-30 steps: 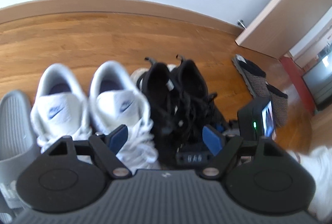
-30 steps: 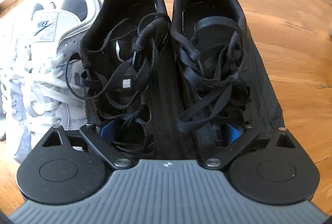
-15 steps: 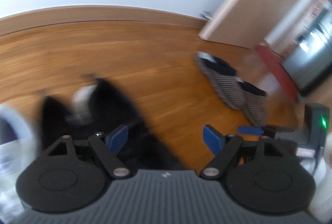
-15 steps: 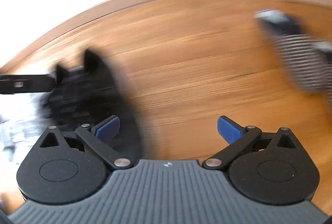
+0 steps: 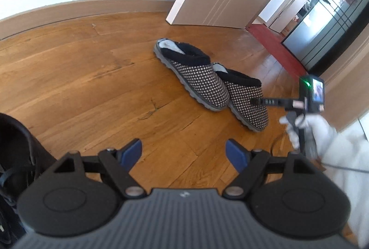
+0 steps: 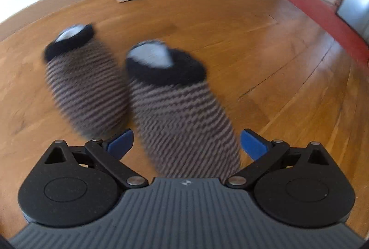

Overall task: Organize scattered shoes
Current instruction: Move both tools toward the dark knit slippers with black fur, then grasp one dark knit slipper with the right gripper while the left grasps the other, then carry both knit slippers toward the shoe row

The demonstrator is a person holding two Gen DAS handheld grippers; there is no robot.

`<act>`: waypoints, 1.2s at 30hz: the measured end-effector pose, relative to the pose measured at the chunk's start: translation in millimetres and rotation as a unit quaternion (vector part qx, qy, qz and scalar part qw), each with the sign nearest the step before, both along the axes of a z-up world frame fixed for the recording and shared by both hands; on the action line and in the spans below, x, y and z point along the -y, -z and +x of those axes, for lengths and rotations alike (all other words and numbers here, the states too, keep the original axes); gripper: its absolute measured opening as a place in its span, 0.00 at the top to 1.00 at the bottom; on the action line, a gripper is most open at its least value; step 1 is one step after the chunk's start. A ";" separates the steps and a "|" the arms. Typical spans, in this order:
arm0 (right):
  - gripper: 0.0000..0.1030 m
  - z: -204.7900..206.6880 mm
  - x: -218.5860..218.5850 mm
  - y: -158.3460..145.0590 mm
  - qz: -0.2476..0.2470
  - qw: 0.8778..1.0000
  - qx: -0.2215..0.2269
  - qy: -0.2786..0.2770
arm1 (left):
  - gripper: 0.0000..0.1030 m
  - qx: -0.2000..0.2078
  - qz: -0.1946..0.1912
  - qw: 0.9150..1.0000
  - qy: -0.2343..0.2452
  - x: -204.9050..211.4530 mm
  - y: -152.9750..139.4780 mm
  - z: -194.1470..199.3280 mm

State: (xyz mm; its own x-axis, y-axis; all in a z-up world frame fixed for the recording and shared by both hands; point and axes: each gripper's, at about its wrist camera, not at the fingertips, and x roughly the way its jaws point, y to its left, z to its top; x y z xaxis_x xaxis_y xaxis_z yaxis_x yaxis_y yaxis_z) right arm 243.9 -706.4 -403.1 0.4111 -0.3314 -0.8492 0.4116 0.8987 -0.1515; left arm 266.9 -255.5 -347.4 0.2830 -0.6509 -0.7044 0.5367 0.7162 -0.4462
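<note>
- Far slipper [image 5: 196, 73]: dark upper with pale dots, black fuzzy collar, pale insole, grey ridged sole. It lies flat on the wooden floor, heel toward the wall.
- Near slipper [image 5: 248, 101]: same pattern, lying just beside the first and touching it at the toe side, set slightly nearer the doorway.
- Black laced shoe [image 5: 16, 156]: only part shows at the left edge, well apart from the slippers.

bare floor [image 5: 92, 69], slippers [image 5: 198, 78] ahead
</note>
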 end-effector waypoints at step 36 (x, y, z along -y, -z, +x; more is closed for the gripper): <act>0.01 -254.8 -71.6 -68.6 0.058 0.993 0.044 0.093 | 0.88 -0.045 0.013 0.998 0.036 229.5 80.7 -48.7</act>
State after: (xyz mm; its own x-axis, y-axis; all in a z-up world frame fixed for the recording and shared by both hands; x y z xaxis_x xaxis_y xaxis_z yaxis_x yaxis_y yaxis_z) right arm -10.9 -634.8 -334.5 0.4261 -0.3112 -0.8495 0.5793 0.8151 -0.0081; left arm 218.2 -485.0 -428.1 0.1710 -0.6486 -0.7417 0.5460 0.6890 -0.4766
